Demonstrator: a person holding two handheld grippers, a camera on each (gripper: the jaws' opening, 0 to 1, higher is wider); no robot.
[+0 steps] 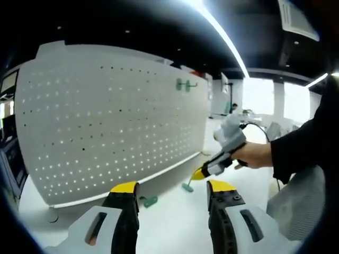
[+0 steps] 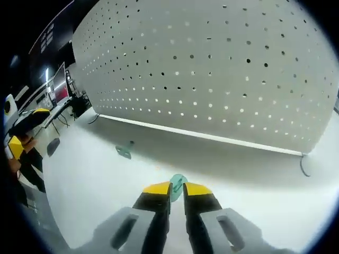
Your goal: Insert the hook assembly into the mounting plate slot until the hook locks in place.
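Currently, the left gripper (image 1: pixel 172 191) is hovering above the white tabletop (image 1: pixel 175 222) with its yellow-tipped black fingers (image 1: pixel 124 188) spread wide apart and nothing between them. Ahead of it, a large white perforated pegboard panel (image 1: pixel 111 121) is standing upright on the tabletop. One green plastic hook assembly (image 1: pixel 185 84) is already sitting high on the panel toward its far right end. A second small green hook piece (image 1: pixel 150 201) is lying on the tabletop near the base of the panel.

To the right in the left gripper view, the right gripper (image 1: pixel 200 173) is being held by a person's hand (image 1: pixel 257 154) in a dark sleeve, its tip touching down at a third green hook piece (image 1: pixel 187 186) on the tabletop.

In the right gripper view, the right gripper (image 2: pixel 177 189) is pointing at the pegboard panel (image 2: pixel 212 69), its fingers (image 2: pixel 157 189) nearly closed and pinching the pale green hook piece (image 2: pixel 177 183) between the tips, low over the tabletop (image 2: pixel 106 174). Another green hook piece (image 2: pixel 123 152) is lying farther off to the left, near the panel's base. The left gripper (image 2: pixel 21 140) is appearing at the far left edge.
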